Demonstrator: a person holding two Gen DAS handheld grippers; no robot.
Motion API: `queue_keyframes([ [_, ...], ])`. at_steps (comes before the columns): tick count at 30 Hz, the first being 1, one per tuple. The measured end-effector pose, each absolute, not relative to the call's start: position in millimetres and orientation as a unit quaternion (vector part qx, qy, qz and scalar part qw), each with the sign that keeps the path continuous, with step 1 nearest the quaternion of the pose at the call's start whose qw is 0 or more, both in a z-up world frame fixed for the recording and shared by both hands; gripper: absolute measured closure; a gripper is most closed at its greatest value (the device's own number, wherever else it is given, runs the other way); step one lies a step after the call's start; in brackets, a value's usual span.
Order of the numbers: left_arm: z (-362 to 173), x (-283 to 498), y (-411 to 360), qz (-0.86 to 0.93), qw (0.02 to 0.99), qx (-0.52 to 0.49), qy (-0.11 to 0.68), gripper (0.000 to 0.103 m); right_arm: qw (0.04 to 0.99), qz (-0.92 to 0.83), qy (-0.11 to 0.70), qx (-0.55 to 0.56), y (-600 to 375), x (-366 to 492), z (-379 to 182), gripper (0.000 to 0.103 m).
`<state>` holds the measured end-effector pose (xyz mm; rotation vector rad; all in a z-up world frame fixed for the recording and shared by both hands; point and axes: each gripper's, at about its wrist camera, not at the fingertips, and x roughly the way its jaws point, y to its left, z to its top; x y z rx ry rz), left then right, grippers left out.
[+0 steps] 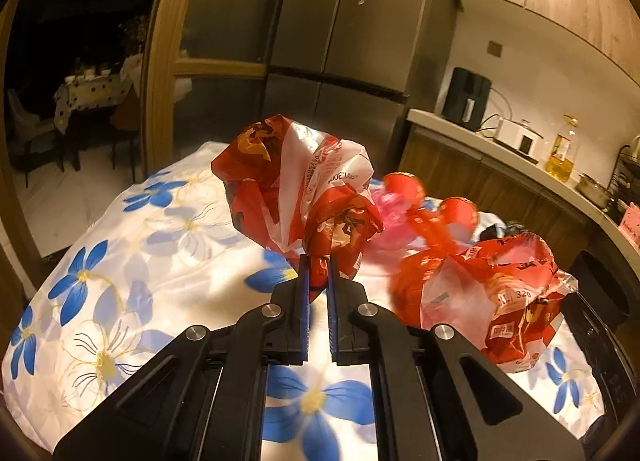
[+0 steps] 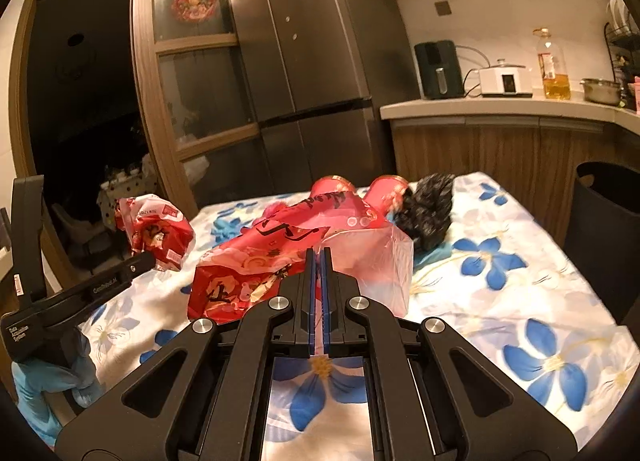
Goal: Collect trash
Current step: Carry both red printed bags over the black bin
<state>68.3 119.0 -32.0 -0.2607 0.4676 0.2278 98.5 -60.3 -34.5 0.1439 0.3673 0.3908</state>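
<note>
Both sets of jaws are nearly closed, each pinching thin plastic. The left gripper (image 1: 316, 273) clamps a fold of a crumpled red-and-white wrapper (image 1: 296, 185), which appears lifted clear of the flowered cloth (image 1: 120, 261) covering the table; in the right wrist view the same wrapper (image 2: 154, 231) hangs at the tip of the left gripper (image 2: 146, 259), held in a blue-gloved hand (image 2: 52, 373). The right gripper (image 2: 319, 261) pinches the edge of a larger red bag (image 2: 272, 253), whose clear end (image 2: 380, 261) hangs beside the jaws; whether it is fully off the cloth cannot be told. Other trash lies behind: two red round-topped items (image 2: 360, 189), blurred, and a black crumpled piece (image 2: 430, 209). A dark bin (image 2: 608, 221) stands at the right edge of the table, the likely destination. Risks, as judged: each grip holds only a thin fold, so slick film may slide out during a fast swing; the larger bag, held at one edge, may sag and drag the red items or the cloth; an open end may spill contents; two loads carried together may snag one another at the bin rim.
</note>
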Motion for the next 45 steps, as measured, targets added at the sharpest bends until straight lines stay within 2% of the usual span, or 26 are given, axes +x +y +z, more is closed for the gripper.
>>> queue_keyframes([
  [26, 9, 114, -22, -0.024, 0.976, -0.074, 0.204, 0.096, 0.986, 0.086, 0.112, 0.088, -187, 94, 9, 0.101],
  [45, 31, 189, -206, -0.19, 0.965, -0.02, 0.181, 0.096, 0.987, -0.084, 0.057, 0.122, -348, 121, 29, 0.101],
])
